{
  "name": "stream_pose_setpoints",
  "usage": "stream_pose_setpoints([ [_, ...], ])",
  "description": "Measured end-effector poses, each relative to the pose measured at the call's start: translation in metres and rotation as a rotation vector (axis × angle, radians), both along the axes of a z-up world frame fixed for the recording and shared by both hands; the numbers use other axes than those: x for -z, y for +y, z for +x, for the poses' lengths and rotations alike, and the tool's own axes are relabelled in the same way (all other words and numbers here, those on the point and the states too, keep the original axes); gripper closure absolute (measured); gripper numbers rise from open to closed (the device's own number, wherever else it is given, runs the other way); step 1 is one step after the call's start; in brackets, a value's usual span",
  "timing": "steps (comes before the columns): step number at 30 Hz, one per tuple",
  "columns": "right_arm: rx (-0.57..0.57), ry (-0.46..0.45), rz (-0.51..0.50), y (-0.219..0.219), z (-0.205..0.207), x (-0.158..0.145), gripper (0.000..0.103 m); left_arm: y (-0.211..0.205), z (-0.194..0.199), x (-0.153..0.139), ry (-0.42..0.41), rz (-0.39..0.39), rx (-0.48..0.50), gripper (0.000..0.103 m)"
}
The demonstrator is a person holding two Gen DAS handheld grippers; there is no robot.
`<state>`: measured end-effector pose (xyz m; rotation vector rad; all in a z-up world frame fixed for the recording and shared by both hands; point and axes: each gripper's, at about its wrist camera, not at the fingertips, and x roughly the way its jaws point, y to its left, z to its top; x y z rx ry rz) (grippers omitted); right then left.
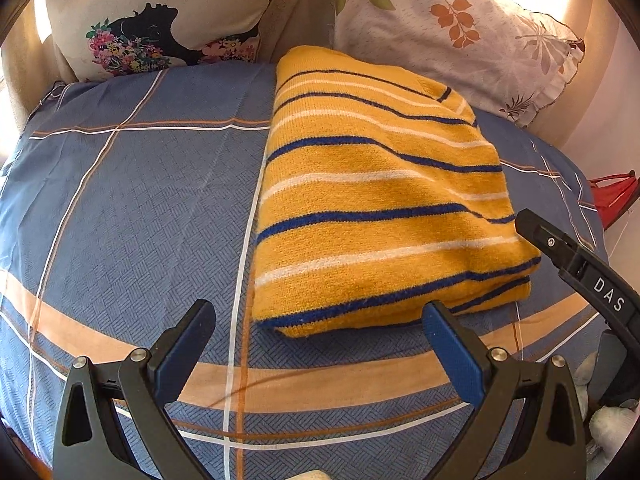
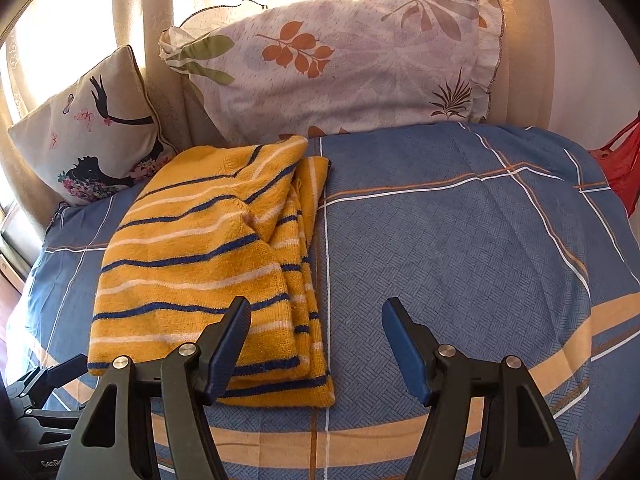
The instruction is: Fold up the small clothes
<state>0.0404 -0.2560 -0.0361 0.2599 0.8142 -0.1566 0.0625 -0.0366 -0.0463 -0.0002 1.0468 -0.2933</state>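
Observation:
A yellow knit garment (image 1: 372, 196) with blue and white stripes lies folded into a long rectangle on the blue checked bedsheet (image 1: 132, 208). It also shows at the left in the right wrist view (image 2: 200, 256), with layered edges along its right side. My left gripper (image 1: 320, 316) is open and empty, just in front of the garment's near edge. My right gripper (image 2: 316, 312) is open and empty, above the garment's near right corner. One finger of the right gripper (image 1: 560, 248) shows in the left wrist view beside the garment's right edge.
A cushion with a black silhouette print (image 1: 160, 20) and a leaf-print pillow (image 2: 340, 60) lean against the headboard behind the garment. A red object (image 2: 620, 160) sits past the bed's right edge. Part of the left gripper (image 2: 44, 396) shows at lower left.

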Motion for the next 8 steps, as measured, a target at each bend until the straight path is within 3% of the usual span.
stream_pose_setpoints([
  [8, 0.005, -0.016, 0.017, 0.002, -0.009, -0.004, 0.028, 0.009, -0.011, -0.011, -0.034, -0.009, 0.003, 0.0],
])
